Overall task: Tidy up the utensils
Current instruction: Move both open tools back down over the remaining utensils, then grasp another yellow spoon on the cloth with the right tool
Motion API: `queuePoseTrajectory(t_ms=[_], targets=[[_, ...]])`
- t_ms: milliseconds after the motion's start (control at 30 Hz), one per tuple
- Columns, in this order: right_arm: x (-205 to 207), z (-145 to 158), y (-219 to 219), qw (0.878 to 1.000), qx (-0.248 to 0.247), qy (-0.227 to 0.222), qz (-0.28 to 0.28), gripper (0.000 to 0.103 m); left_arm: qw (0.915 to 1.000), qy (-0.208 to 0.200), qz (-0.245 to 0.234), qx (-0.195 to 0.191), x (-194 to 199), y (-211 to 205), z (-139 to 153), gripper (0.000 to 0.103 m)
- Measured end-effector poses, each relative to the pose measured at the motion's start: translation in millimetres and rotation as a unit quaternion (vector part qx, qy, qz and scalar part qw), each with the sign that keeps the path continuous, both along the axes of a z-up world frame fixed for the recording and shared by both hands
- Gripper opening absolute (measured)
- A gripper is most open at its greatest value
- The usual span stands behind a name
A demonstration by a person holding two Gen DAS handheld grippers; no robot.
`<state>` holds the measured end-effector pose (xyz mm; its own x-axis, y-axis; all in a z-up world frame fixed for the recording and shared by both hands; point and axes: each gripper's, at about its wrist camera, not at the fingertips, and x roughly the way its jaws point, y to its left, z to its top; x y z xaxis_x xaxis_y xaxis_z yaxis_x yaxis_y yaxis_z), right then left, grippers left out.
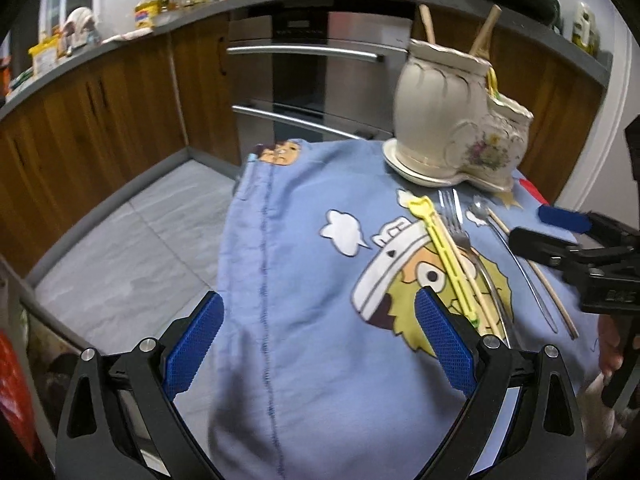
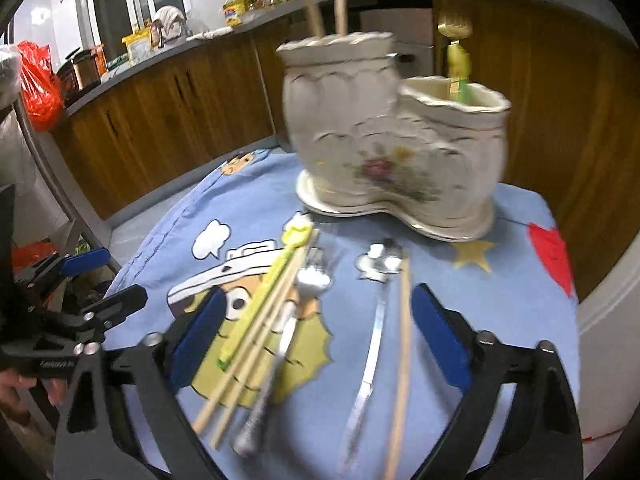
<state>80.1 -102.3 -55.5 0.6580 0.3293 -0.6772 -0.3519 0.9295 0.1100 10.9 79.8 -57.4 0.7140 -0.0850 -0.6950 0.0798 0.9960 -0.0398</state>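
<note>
Your left gripper [image 1: 318, 344] hangs spread and empty over the blue cloth [image 1: 304, 360]. Your right gripper [image 2: 316, 344] is released too, jaws straddling the spoon [image 2: 376, 312] and a chopstick [image 2: 402, 360], touching neither. The fork [image 2: 280, 344] lies left; the ceramic holder [image 2: 396, 144] stands behind.

Wood cabinets [image 1: 100, 120] (grey floor [image 1: 132, 232]).

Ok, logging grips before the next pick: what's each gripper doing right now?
Left gripper: open, holding nothing, over the blue cloth.
Right gripper: open, holding nothing; the spoon and a chopstick lie between its fingers, untouched.
</note>
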Motion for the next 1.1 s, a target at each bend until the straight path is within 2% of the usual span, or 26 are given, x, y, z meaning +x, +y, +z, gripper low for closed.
queuePoseTrajectory(t_ms=[100, 167, 300, 433, 633, 800, 867, 967, 1100], targets=[[8.7, -7.5, 18.3, 1.000, -0.005, 0.021, 0.006, 0.064, 1.0000, -0.007, 0.007, -0.002, -2.0, 7.3, -0.6, 0.096], [15.2, -13.3, 28.4, 0.999, -0.009, 0.037, 0.008, 0.045, 0.9999, -0.007, 0.008, -0.006, -2.6, 9.5, -1.4, 0.096], [22.8, -21.2, 40.0, 0.998, -0.004, 0.062, 0.013, 0.026, 0.9998, -0.009, 0.005, -0.020, -4.5, 13.0, -2.1, 0.096], [23.5, -23.3, 46.2, 0.998, -0.015, 0.064, 0.014, 0.020, 0.9995, -0.014, -0.001, -0.027, -7.1, 14.1, -0.4, 0.095], [29.9, -21.3, 54.7, 0.998, -0.033, 0.061, 0.008, 0.019, 0.9992, -0.021, -0.005, -0.034, -8.6, 13.4, 1.8, 0.096], [39.6, -26.8, 69.6, 0.996, -0.068, 0.055, 0.014, 0.019, 0.9989, -0.025, -0.001, -0.040, -10.8, 17.4, 4.9, 0.096], [38.8, -26.3, 72.7, 0.995, -0.081, 0.044, 0.020, 0.014, 0.9986, -0.026, 0.001, -0.047, -11.6, 20.8, 6.4, 0.096], [34.8, -24.6, 70.1, 0.996, -0.069, 0.049, 0.025, 0.010, 0.9987, -0.024, 0.003, -0.044, -10.5, 21.0, 5.8, 0.096], [21.4, -12.7, 51.6, 0.998, -0.019, 0.048, 0.035, 0.010, 0.9991, -0.017, -0.002, -0.038, -8.0, 17.6, 3.2, 0.096]])
